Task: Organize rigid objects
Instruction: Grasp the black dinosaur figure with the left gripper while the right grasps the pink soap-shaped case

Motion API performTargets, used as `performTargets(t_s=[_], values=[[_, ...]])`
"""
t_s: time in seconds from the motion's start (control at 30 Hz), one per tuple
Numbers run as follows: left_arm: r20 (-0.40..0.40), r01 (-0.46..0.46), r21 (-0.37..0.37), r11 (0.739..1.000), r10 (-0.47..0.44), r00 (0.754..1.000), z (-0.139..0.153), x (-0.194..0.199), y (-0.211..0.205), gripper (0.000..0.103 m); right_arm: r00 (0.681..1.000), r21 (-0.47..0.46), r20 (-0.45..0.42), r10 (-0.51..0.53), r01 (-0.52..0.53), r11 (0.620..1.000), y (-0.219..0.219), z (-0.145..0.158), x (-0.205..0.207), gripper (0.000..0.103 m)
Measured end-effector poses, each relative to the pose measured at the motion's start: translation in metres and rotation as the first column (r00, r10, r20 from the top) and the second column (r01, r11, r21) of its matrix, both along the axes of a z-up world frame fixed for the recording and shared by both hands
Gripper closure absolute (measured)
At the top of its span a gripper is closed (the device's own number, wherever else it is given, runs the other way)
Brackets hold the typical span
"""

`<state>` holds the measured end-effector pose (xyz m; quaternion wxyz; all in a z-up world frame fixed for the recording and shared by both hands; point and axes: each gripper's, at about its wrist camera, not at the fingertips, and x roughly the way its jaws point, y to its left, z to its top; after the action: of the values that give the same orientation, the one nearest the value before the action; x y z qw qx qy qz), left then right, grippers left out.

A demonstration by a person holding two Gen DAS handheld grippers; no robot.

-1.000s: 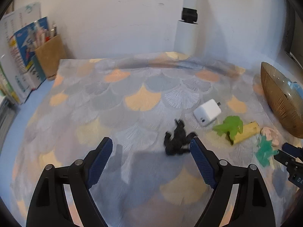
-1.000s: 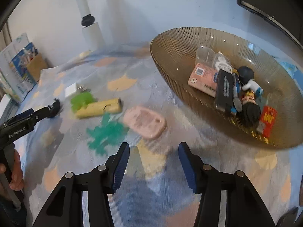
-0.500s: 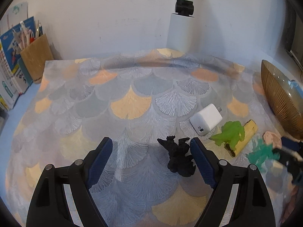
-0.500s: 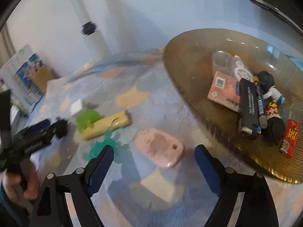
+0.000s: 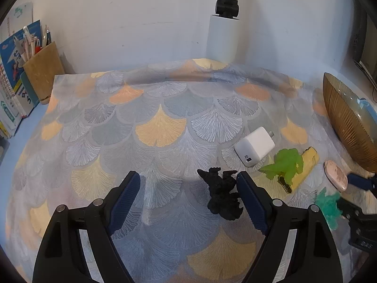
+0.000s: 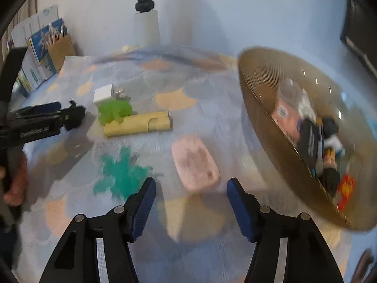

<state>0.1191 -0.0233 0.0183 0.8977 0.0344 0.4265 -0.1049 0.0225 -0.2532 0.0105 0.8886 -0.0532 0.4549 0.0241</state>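
Note:
My left gripper (image 5: 188, 188) is open above the patterned cloth; a black dragon figure (image 5: 222, 192) lies just inside its right finger. A white charger (image 5: 255, 146), a light green dinosaur (image 5: 284, 165) on a yellow lighter (image 5: 304, 168), a teal figure (image 5: 328, 206) and a pink case (image 5: 334, 175) lie to its right. My right gripper (image 6: 189, 198) is open, with the pink case (image 6: 194, 162) just ahead between its fingers. The teal figure (image 6: 120, 172) lies left of it. The brown ribbed bowl (image 6: 259, 99) at right holds several objects.
A brown pen holder (image 5: 43, 70) and books (image 5: 11, 94) stand at the far left. A white post with a black clamp (image 5: 226, 26) stands at the back wall. The left gripper (image 6: 54, 115) shows at the left of the right wrist view.
My left gripper has closed in on the black dragon figure, which now sits by its right finger. My right gripper opened wider and swung towards the pink case.

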Motion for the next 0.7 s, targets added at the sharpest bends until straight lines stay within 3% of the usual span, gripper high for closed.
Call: performTargets(t_s=[0.17, 0.23, 0.27, 0.3, 0.43, 0.57, 0.7], values=[[-0.004, 0.002, -0.006, 1.0, -0.002, 1.0, 0.0, 0.001, 0.001, 0.021, 0.999, 0.025, 0.015, -0.043, 0.043, 0.999, 0.006, -0.001, 0.024, 0.042], [0.004, 0.009, -0.008, 1.0, -0.009, 1.0, 0.001, 0.0, 0.001, 0.03, 0.999, 0.019, 0.019, -0.027, 0.027, 0.999, 0.009, -0.001, 0.025, 0.052], [0.006, 0.027, -0.02, 0.999, -0.027, 1.0, 0.002, -0.002, 0.0, 0.047, 1.0, 0.043, 0.016, -0.008, 0.008, 0.999, 0.011, -0.001, 0.024, 0.068], [0.008, 0.078, -0.045, 0.996, -0.078, 0.997, 0.003, -0.006, -0.003, 0.072, 1.0, 0.053, 0.017, -0.002, 0.001, 0.999, 0.012, 0.0, 0.019, 0.069], [0.043, 0.092, 0.032, 0.995, -0.093, 0.995, 0.007, -0.021, -0.014, 0.072, 1.0, 0.046, 0.007, 0.028, -0.029, 0.999, 0.016, 0.001, -0.007, 0.069], [0.017, 0.085, -0.032, 0.996, -0.084, 0.996, 0.011, -0.045, -0.006, 0.073, 0.999, 0.05, 0.009, 0.036, -0.036, 0.998, 0.001, 0.004, -0.054, 0.069], [0.021, 0.096, -0.064, 0.993, -0.095, 0.995, 0.015, -0.087, -0.008, 0.073, 0.999, 0.143, 0.008, 0.053, -0.054, 0.988, -0.03, 0.0, -0.087, 0.069]])
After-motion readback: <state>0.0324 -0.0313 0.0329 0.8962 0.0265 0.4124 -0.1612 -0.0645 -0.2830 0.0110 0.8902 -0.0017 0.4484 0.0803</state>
